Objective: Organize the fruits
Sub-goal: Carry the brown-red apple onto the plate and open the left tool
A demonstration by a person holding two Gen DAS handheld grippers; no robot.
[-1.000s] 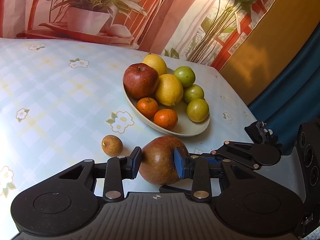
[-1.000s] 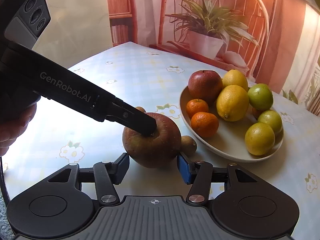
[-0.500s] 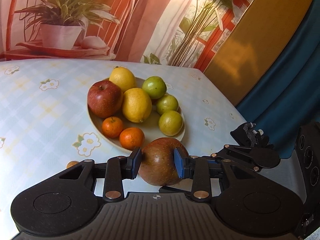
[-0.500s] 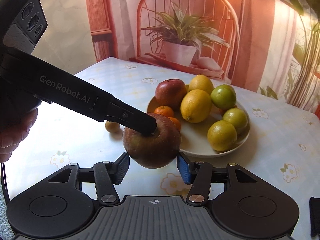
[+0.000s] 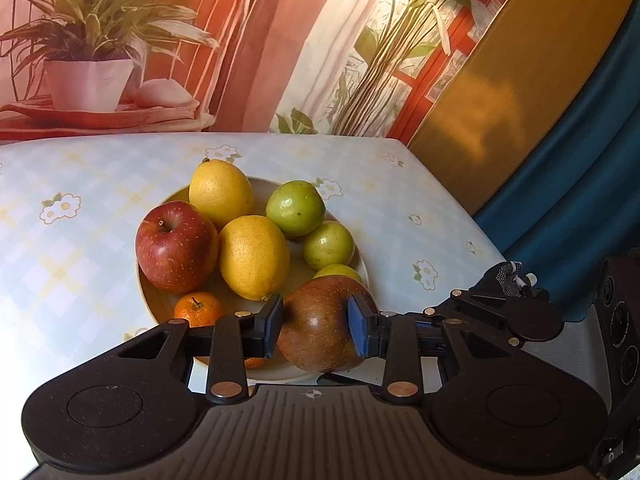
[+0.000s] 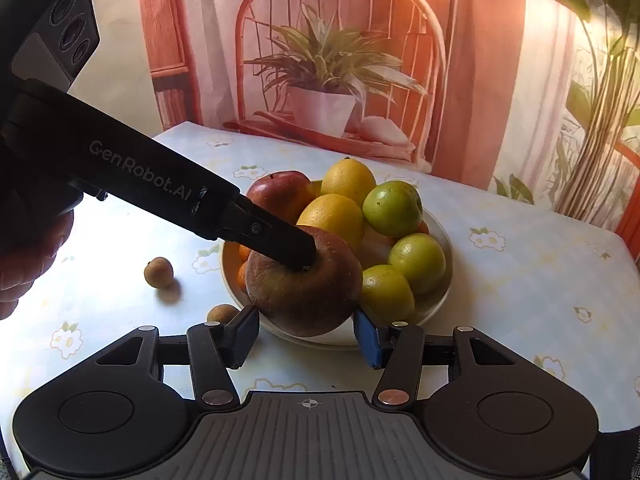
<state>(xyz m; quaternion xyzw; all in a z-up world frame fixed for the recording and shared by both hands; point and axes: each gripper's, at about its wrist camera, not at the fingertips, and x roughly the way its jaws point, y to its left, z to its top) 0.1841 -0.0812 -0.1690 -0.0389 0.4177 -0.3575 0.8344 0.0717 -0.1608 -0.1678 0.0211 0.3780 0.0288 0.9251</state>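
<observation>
Nearest the left wrist camera, the left gripper [image 5: 316, 326] is clamped on a brownish-red apple [image 5: 320, 332], one blue pad pressed to each side. The apple hangs over the near rim of the plate [image 5: 154, 304], at about five o'clock on it.

The right gripper [image 6: 306, 338] has its pads spread wide with nothing between them; the carried apple shows just beyond them, apparently clear of both.

To finish well, lower the apple into the bare patch at the plate's near right, then part the pads slowly so it settles without rolling into its neighbours.

On the plate, a small orange [image 5: 198, 310] sits at seven o'clock, a red apple [image 5: 176, 246] at nine, a lemon [image 5: 254, 256] at the centre. A second lemon [image 5: 220, 194] is at twelve o'clock, and three green fruits [image 5: 328, 246] line the right side, the nearest partly hidden behind the apple.

From the right wrist, two small brown fruits [image 6: 159, 273] lie on the worktop [image 6: 520, 280], apart from each other, left of the plate.
</observation>
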